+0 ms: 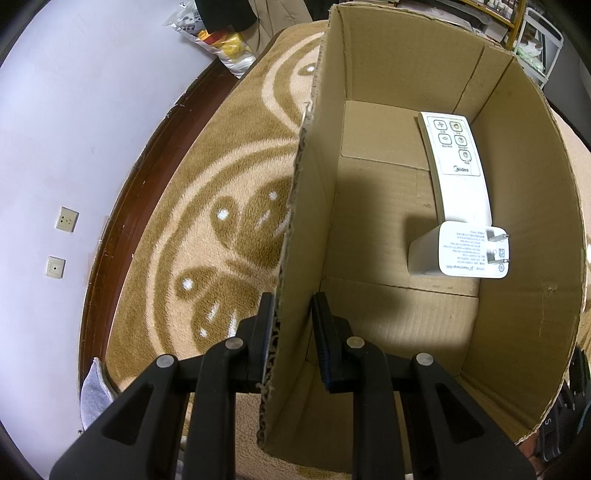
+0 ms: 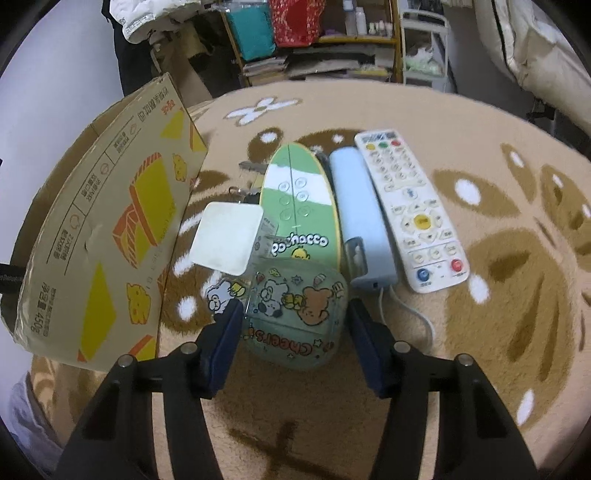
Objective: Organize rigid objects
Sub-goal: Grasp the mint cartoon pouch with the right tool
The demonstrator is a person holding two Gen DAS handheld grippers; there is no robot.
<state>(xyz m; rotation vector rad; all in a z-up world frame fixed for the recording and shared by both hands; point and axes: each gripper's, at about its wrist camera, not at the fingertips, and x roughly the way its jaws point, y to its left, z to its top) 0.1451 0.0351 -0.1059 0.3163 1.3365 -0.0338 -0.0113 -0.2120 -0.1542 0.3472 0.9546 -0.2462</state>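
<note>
My left gripper point(image 1: 293, 306) is shut on the near wall of an open cardboard box point(image 1: 295, 258), one finger outside and one inside. In the box lie a white Midea remote point(image 1: 458, 166) and a white charger plug point(image 1: 461, 251). My right gripper point(image 2: 293, 314) is open, its fingers on either side of a clear green cartoon-printed case point(image 2: 295, 317) on the carpet. Behind the case lie a green Pochacco board point(image 2: 299, 203), a white square block point(image 2: 227, 236), a pale blue device point(image 2: 360, 218) and a white TV remote point(image 2: 410, 206). The box's printed outside point(image 2: 107, 236) stands to the left.
A tan patterned carpet point(image 2: 480, 258) covers the floor. A white wall with sockets point(image 1: 66, 219) and dark skirting runs on the left. Shelves with bags and bottles point(image 2: 314, 33) stand behind. A white cable point(image 2: 413, 314) trails from the blue device.
</note>
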